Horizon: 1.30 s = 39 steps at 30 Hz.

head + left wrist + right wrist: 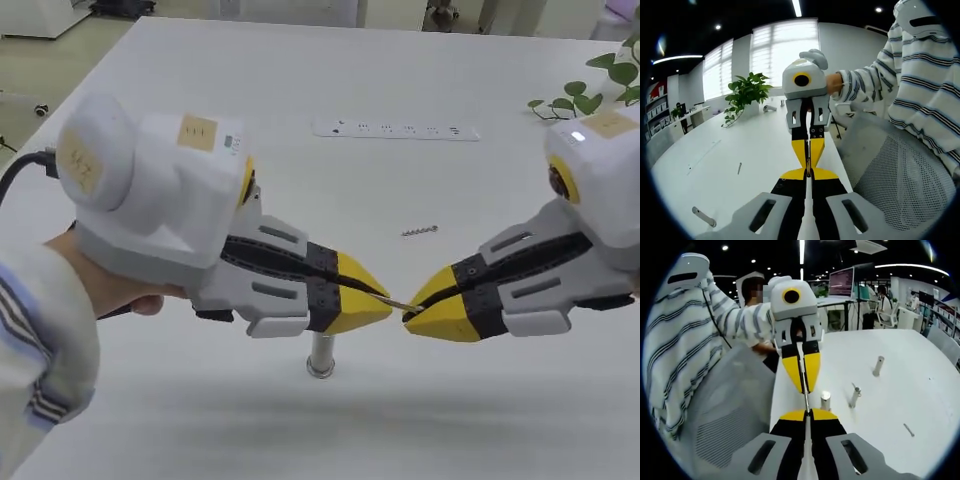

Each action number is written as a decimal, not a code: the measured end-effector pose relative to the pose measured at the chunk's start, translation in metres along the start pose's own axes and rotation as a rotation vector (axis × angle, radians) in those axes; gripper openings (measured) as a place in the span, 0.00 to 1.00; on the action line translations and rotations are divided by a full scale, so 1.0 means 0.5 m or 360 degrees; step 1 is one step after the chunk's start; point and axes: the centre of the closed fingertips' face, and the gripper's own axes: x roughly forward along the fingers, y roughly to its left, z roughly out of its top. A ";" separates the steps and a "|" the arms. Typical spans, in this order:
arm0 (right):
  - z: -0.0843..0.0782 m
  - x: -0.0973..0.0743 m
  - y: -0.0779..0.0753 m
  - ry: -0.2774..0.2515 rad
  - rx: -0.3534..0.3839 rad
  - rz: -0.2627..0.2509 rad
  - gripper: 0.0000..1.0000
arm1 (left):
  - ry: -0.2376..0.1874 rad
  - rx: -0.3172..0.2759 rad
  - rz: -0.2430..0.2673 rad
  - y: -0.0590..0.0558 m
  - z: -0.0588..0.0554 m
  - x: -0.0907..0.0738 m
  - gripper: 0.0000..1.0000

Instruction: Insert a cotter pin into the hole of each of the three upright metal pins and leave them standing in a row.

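A thin cotter pin (397,302) spans the gap between the two yellow tips, which meet nose to nose above the table. My left gripper (388,301) is shut on one end and my right gripper (407,314) is shut on the other. In the right gripper view the cotter pin (803,385) runs from the left gripper's jaws to my right gripper (808,413). One upright metal pin (321,356) stands just below the tips. Three metal pins (826,400) (855,396) (878,365) stand on the table; the middle one has something thin at its top.
A spare cotter pin (420,231) lies on the white table (200,420) beyond the grippers, with a white power strip (395,130) farther back. A potted plant (600,80) sits at the far right. A short metal rod (704,216) lies flat near the left gripper.
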 end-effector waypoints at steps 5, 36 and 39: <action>-0.002 0.003 0.001 0.0016 0.0010 -0.0005 0.04 | -0.0037 -0.0063 -0.0001 -0.001 0.001 -0.001 0.01; -0.064 0.035 -0.053 0.0280 -0.0065 -0.0193 0.04 | 0.0129 -0.0226 0.0224 0.045 -0.127 -0.037 0.25; -0.075 0.040 -0.056 0.0315 -0.0068 -0.0196 0.04 | 0.0153 -0.0238 0.0229 0.046 -0.142 -0.033 0.26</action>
